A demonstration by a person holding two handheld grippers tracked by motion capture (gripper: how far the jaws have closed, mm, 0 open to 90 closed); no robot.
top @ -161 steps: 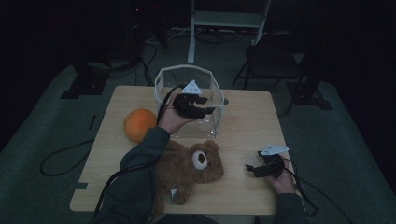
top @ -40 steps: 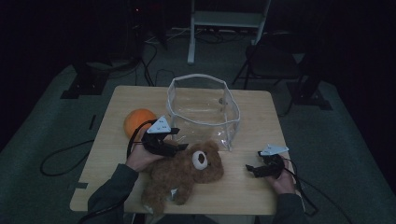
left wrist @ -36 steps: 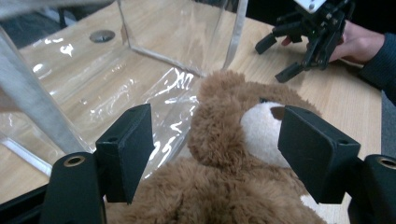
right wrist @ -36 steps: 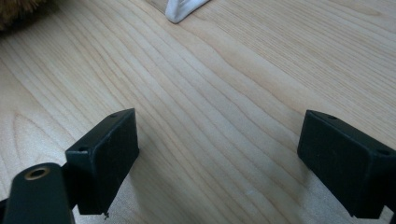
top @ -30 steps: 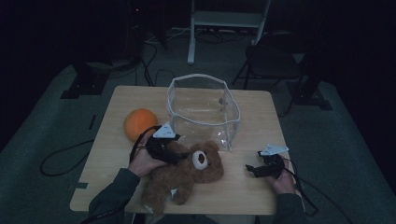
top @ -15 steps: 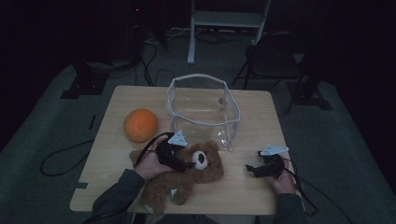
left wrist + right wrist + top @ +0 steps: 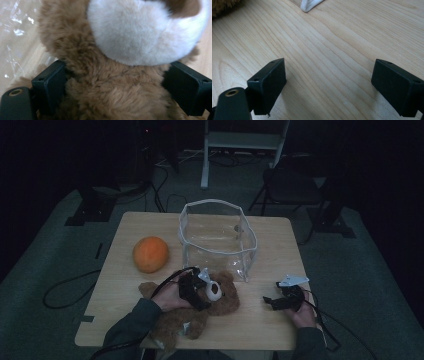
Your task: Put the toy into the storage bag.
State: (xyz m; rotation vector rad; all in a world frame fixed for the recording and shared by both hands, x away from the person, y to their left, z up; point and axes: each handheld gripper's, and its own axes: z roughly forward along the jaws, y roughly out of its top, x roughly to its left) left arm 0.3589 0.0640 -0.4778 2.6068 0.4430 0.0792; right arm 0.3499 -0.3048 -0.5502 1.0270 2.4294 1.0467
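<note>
Brown plush teddy bear [image 7: 200,307] lies near the table's [image 7: 260,330] front edge; the left gripper [image 7: 197,287] has moved onto it, its widening jaws now straddling its neck, ready to grasp. Right gripper [image 7: 272,301] rests spread, empty.

the fluffy brown plush teddy bear [image 7: 200,312] has a white muzzle [image 7: 147,32]; the round orange fruit [image 7: 150,254] is plain; the clear plastic bag [image 7: 217,237] has white edging; the pale wooden bench [image 7: 125,235] shows streaky grain.

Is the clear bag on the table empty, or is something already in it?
Empty, apparently: the clear bag stands open-topped and the table shows through its walls. The teddy bear lies outside it.
</note>
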